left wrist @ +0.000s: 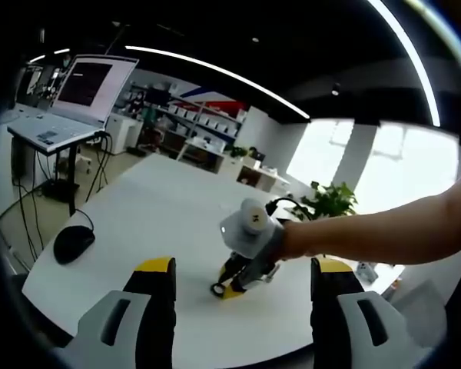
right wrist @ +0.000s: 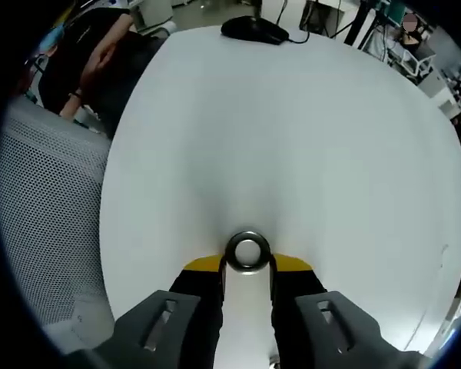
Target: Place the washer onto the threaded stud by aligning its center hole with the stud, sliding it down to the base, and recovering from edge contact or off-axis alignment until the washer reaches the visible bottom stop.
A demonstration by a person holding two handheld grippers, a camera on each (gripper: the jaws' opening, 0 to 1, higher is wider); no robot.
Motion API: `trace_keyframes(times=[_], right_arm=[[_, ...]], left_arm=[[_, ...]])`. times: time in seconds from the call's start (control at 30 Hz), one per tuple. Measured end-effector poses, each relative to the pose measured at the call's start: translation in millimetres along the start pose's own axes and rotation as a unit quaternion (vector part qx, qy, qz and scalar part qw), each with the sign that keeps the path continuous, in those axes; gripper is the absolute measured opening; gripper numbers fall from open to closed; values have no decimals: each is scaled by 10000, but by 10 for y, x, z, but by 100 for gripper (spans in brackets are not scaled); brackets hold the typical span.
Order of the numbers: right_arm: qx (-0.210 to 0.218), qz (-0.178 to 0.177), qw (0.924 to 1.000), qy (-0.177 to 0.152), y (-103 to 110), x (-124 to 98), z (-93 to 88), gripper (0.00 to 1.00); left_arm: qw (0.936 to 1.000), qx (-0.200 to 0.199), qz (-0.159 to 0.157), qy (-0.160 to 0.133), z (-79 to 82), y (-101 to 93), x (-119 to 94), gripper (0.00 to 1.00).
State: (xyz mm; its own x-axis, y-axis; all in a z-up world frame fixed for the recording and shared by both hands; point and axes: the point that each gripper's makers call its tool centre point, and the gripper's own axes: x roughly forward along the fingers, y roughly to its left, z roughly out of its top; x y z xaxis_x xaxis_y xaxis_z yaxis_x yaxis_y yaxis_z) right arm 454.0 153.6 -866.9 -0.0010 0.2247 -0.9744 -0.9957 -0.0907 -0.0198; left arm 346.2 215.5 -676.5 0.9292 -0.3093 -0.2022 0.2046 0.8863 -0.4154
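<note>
1. In the right gripper view the right gripper [right wrist: 248, 265] has its yellow-tipped jaws drawn in close on either side of the washer [right wrist: 248, 252], pinching it by its rim; the washer is a grey metal ring, seen nearly face-on with its centre hole open, held at the jaw tips just above the white table [right wrist: 292, 138].
2. In the left gripper view the left gripper [left wrist: 242, 277] stands wide, its two black jaws with yellow tips well apart and nothing between them.
3. Between those jaws, farther out over the table [left wrist: 154, 215], the right gripper [left wrist: 232, 283] comes in from the right on a person's bare forearm [left wrist: 384, 227], its tips down close to the tabletop; the washer there is too small to make out clearly.
4. A black computer mouse [right wrist: 253, 29] lies near the far edge of the table in the right gripper view, its cable running off; the same mouse [left wrist: 73, 243] sits at the left edge in the left gripper view.
5. Beyond the table an open laptop [left wrist: 73, 100] stands on a raised stand; a mesh chair back [right wrist: 46, 223] is just beside the table.
</note>
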Motion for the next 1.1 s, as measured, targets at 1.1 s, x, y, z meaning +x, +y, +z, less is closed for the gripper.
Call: trace_keyframes(times=[1.1], right_arm=[[411, -401, 9958, -714, -213, -851, -147, 23]], left_arm=[[10000, -18, 20, 31, -13, -1, 5, 70]])
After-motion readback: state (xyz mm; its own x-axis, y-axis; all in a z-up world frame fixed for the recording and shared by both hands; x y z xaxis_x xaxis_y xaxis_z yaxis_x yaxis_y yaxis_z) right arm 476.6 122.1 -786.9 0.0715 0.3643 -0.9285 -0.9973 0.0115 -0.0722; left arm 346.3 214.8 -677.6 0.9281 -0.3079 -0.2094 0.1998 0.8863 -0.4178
